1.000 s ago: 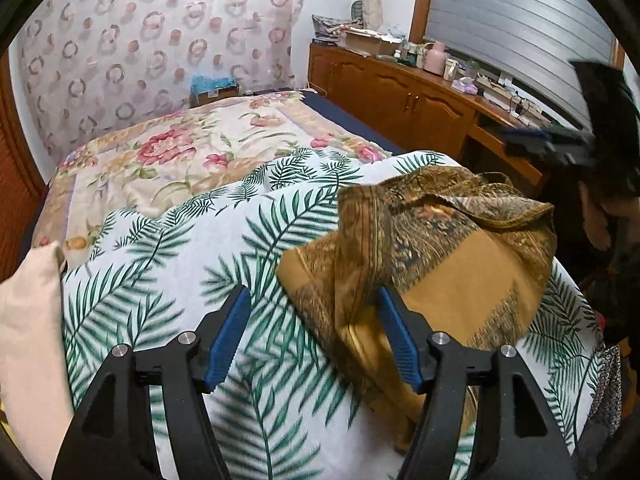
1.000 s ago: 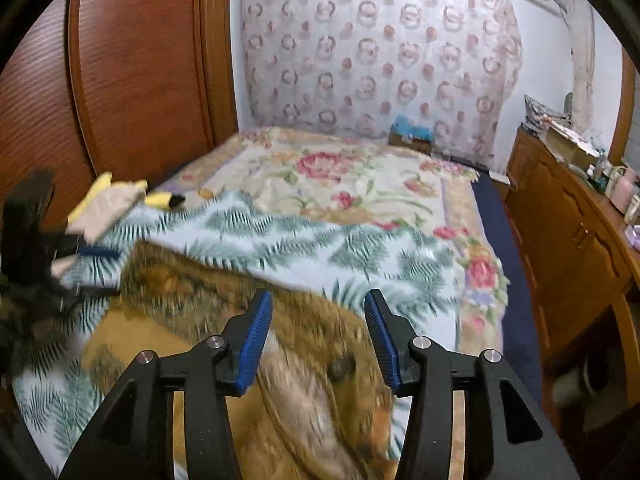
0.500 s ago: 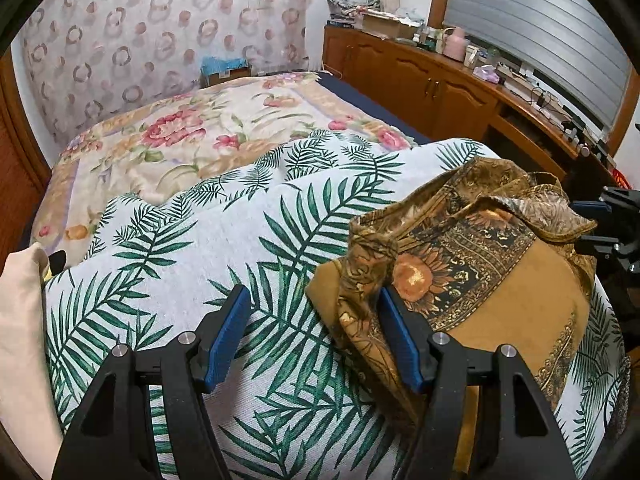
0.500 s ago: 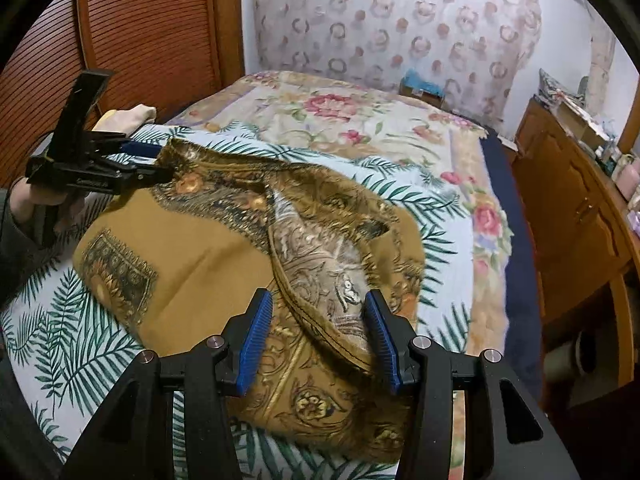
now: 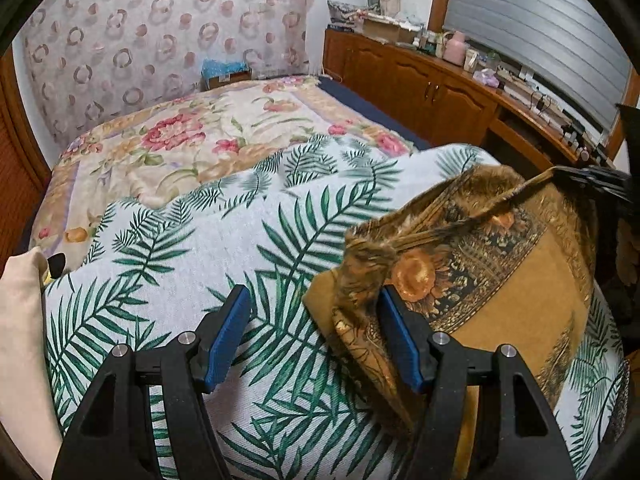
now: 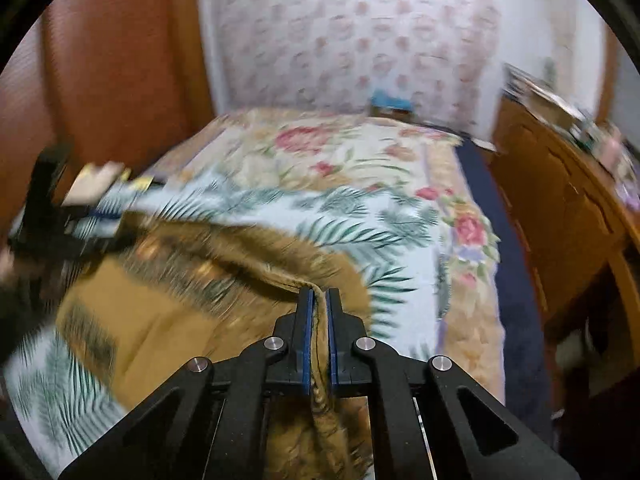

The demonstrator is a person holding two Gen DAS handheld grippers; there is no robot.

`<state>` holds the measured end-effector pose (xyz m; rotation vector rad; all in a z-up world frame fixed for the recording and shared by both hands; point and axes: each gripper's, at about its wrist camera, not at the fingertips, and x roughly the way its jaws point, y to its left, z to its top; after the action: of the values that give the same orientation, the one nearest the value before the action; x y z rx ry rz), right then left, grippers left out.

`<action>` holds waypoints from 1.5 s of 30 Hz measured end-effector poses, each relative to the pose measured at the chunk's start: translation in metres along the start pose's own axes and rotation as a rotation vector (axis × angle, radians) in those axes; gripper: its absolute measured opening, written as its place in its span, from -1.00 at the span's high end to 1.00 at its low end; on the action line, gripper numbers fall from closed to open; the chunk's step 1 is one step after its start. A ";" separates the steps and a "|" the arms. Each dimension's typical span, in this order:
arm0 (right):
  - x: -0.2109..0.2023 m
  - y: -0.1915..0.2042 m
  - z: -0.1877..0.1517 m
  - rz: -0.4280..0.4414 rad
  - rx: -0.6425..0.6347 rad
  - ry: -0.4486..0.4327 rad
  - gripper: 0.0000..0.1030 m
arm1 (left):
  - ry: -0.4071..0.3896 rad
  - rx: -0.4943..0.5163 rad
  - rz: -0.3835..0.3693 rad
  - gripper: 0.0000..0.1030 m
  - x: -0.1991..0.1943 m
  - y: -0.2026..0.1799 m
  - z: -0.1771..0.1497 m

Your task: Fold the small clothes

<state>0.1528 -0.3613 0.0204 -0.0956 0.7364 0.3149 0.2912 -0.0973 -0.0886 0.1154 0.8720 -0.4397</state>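
A mustard and brown patterned garment (image 5: 500, 280) lies bunched on a white palm-leaf sheet (image 5: 192, 264). My left gripper (image 5: 313, 294) is open at the garment's left corner. That corner rests against the inside of its right finger (image 5: 400, 344), while the left finger stands over bare sheet. My right gripper (image 6: 319, 294) is closing and now pinches a raised ridge of the garment (image 6: 168, 312) between its pads. In the left wrist view the right gripper (image 5: 600, 184) holds that edge up at the far right. The right wrist view is blurred by motion.
A floral bedspread (image 5: 180, 140) covers the far half of the bed. Cream folded cloth (image 5: 20, 340) lies at the left edge. Wooden cabinets (image 5: 420, 88) with clutter on top run along the right. A wooden wardrobe (image 6: 100, 80) stands on the left.
My right gripper has closed on a ridge of the garment and is pulling it, stretching the top edge taut. The left gripper stays open at the garment's corner, barely moved.
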 end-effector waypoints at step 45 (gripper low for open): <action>-0.025 -0.006 0.003 0.164 0.037 -0.066 0.77 | -0.163 -0.007 -0.175 0.84 -0.064 -0.025 0.008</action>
<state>0.1392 -0.3726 0.0392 0.0107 0.6855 0.4585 0.2505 -0.1016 -0.0331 -0.0036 0.7257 -0.6008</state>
